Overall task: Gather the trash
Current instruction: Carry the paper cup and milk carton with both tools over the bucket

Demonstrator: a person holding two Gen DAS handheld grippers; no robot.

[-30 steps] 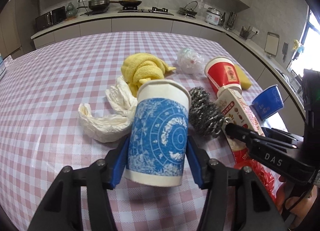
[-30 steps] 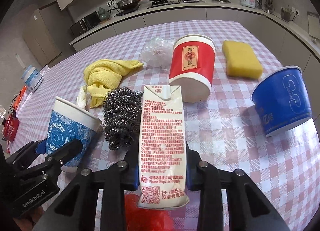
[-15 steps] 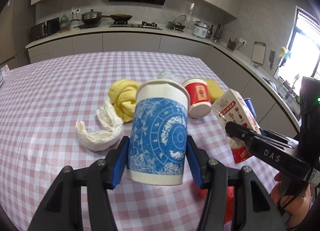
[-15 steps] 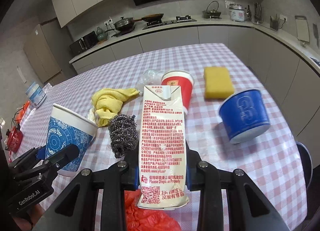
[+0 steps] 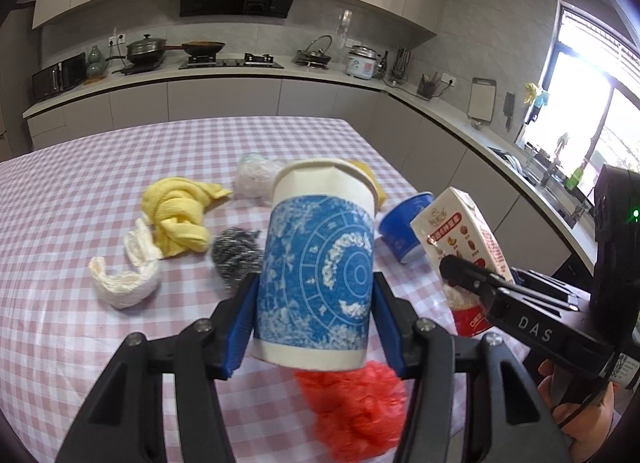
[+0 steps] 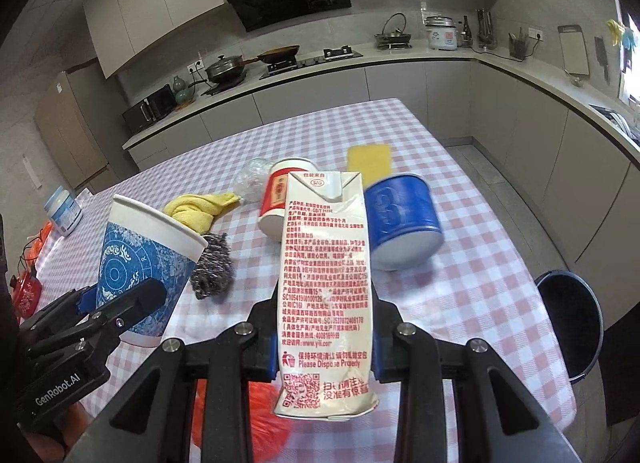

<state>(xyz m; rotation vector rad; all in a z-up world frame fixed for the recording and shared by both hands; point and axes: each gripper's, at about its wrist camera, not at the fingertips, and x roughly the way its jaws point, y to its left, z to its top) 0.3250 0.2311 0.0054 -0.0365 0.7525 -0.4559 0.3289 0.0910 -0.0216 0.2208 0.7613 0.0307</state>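
Observation:
My left gripper [image 5: 314,303] is shut on a blue-and-white paper cup [image 5: 320,263], held upright above the checked table [image 5: 60,223]; the same paper cup [image 6: 144,259] shows at the left of the right wrist view. A white milk carton [image 6: 326,291] with red print is clamped upright in my right gripper [image 6: 324,323], and this milk carton [image 5: 464,247] also appears to the right of the cup. On the table lie a red plastic bag [image 5: 356,407], a steel scourer [image 5: 236,257], a white crumpled tissue [image 5: 128,275], a red cup [image 6: 280,199] and a blue bowl [image 6: 400,219].
A yellow cloth [image 5: 180,215], a clear plastic wrapper [image 5: 254,179] and a yellow sponge [image 6: 370,159] lie further back. A dark round bin [image 6: 576,323] stands on the floor off the table's right edge. Kitchen counters [image 5: 240,75] run behind and to the right.
Both grippers have risen and pulled back from the table with the cup and the carton still held. The table items now look smaller and further off, and the bin has come into view.

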